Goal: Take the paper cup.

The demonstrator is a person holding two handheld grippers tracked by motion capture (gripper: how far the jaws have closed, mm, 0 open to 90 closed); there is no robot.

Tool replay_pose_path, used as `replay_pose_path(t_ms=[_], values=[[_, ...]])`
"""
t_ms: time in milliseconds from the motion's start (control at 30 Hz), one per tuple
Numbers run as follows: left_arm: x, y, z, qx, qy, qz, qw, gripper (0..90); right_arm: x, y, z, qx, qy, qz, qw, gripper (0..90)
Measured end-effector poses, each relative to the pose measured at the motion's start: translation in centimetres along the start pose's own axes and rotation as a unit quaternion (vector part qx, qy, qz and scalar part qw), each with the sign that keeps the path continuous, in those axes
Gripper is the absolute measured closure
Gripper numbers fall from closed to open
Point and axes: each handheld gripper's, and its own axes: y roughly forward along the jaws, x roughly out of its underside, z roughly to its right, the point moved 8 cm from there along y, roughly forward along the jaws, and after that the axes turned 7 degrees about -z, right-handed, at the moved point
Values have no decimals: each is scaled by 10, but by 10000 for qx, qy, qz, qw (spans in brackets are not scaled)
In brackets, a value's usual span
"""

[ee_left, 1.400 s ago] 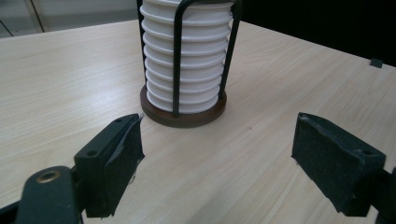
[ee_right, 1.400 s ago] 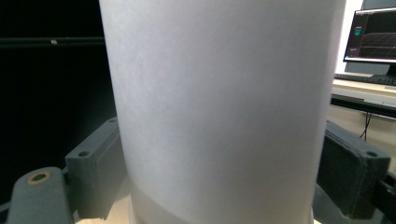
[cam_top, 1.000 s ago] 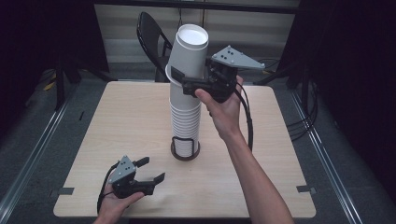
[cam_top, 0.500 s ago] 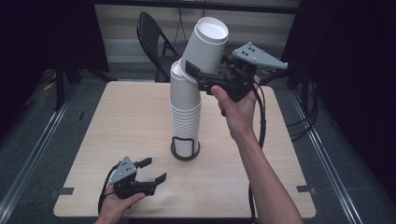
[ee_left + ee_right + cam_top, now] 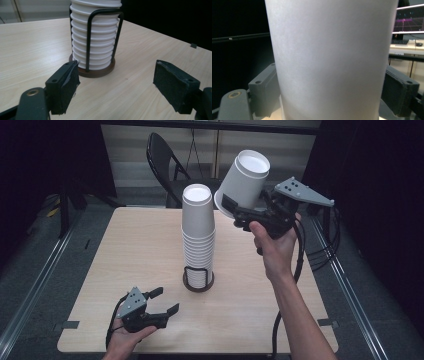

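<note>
A: The paper cup (image 5: 244,184) was up in the air at the right of the table (image 5: 125,245) when we looked, tilted, its closed white bottom turned up toward the high view. Should we go from the biggest thing down?

B: Yes. The table, pale wood, was the biggest thing we saw, with a dark folding chair (image 5: 162,157) behind its far edge.

A: Next came the stack of cups (image 5: 198,232), standing upright near the middle of the table in a black wire holder (image 5: 198,279) on a round brown base. In the left gripper view we saw the wire loop running up over the ribbed rims.

B: Then the single cup. We saw it clear of the stack, up and to the right of the stack's top, not touching it.

A: The right gripper (image 5: 235,210) held it. In the right gripper view we saw a black pad pressed on each side of the cup's wall, so the jaws were clamped on that cup.

B: And the left gripper (image 5: 165,301) lay low at the near left of the table, pointed toward the holder. We saw its jaws standing wide, having just closed slightly, with bare table between them.
</note>
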Motion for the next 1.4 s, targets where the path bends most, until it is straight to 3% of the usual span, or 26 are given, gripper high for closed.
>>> replay_pose_path(t_ms=[267,467,567,600,633,833,967,1133,1300,1400], values=[[-11,1,4,9,-5,125,9999,229,21,-15,8,58,185,-101,9998,137],[-19,5,7,33,179,97,9998,233,55,-21,12,70,324,-355,9988,137],[-22,6,9,46,238,103,9997,234,62,-22,12,74,334,-388,9987,137],[-23,6,9,56,194,118,9997,237,68,-24,12,41,429,-386,9983,138],[-24,9,11,236,74,88,9997,239,71,-25,12,4,501,-396,9980,138],[-31,15,11,262,104,107,9995,260,91,-27,7,-30,604,-552,9966,138],[-38,20,15,122,347,210,9991,266,115,-26,2,-108,866,-655,9940,140],[-42,26,17,82,327,366,9988,271,135,-30,4,-144,1093,-685,9915,141],[-42,33,20,107,387,297,9988,294,159,-30,4,-191,1370,-832,9869,141],[-42,37,22,191,305,237,9991,281,175,-30,4,-222,1537,-889,9839,141]])
